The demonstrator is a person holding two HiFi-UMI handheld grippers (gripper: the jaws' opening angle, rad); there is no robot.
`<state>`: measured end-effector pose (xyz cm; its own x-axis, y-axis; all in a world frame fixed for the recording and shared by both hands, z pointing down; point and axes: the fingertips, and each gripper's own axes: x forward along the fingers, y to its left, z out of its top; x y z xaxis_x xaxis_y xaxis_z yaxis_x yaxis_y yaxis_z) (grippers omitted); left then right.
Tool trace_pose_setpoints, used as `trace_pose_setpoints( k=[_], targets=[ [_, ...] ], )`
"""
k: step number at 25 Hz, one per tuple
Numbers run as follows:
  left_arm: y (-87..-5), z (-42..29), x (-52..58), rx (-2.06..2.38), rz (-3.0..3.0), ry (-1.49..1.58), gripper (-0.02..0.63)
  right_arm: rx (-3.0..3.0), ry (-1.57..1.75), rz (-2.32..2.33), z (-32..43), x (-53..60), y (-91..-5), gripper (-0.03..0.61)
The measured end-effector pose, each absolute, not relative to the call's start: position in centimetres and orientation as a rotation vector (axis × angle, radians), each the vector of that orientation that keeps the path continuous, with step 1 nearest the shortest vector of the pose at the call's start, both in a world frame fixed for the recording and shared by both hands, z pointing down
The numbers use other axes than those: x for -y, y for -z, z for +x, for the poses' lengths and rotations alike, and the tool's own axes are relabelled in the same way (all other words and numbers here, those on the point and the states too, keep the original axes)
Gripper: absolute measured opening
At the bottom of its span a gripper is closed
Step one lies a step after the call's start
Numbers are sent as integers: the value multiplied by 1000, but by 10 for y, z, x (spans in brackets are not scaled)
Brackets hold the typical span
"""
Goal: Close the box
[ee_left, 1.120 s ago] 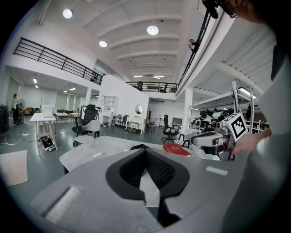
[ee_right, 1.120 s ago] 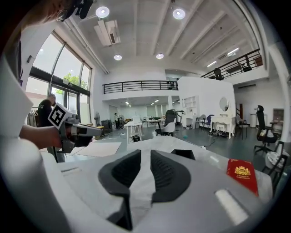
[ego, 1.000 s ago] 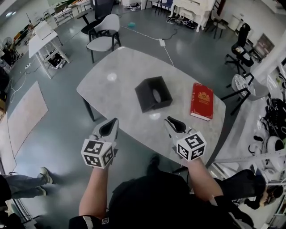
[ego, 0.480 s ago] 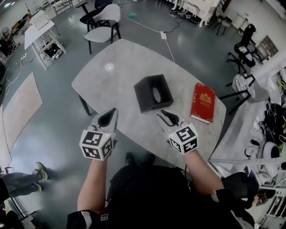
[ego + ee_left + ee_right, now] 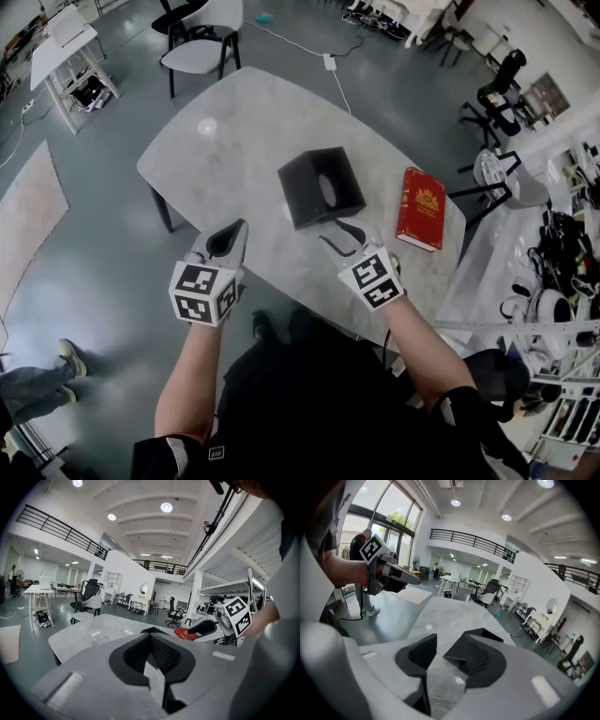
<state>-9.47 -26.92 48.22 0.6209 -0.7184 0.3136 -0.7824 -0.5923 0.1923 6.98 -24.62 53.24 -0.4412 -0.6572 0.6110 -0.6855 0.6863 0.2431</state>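
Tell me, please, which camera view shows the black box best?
The head view: it shows the whole black box from above, standing on the table near the red book. The left gripper view shows only its top corner, peeking over the jaws. The right gripper view shows slightly more, an upper part behind one jaw.

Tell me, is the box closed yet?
Not yet. Nothing looks done: the black box shows an opening. In hand: the right gripper, jaws just opening with nothing between them, points at it. The left gripper sits shut beside. To do: touching and closing it.
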Motion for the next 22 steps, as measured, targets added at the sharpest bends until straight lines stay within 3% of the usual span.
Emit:
trace_pose_setpoints(
  k=[11,22],
  targets=[
    [-530,-96,313,1220,2458,-336,6,1983,197,744,70,303,-620,253],
    [-570,-102,330,1213,2379,-347,6,1813,409,477,62,330,-684,256]
  ],
)
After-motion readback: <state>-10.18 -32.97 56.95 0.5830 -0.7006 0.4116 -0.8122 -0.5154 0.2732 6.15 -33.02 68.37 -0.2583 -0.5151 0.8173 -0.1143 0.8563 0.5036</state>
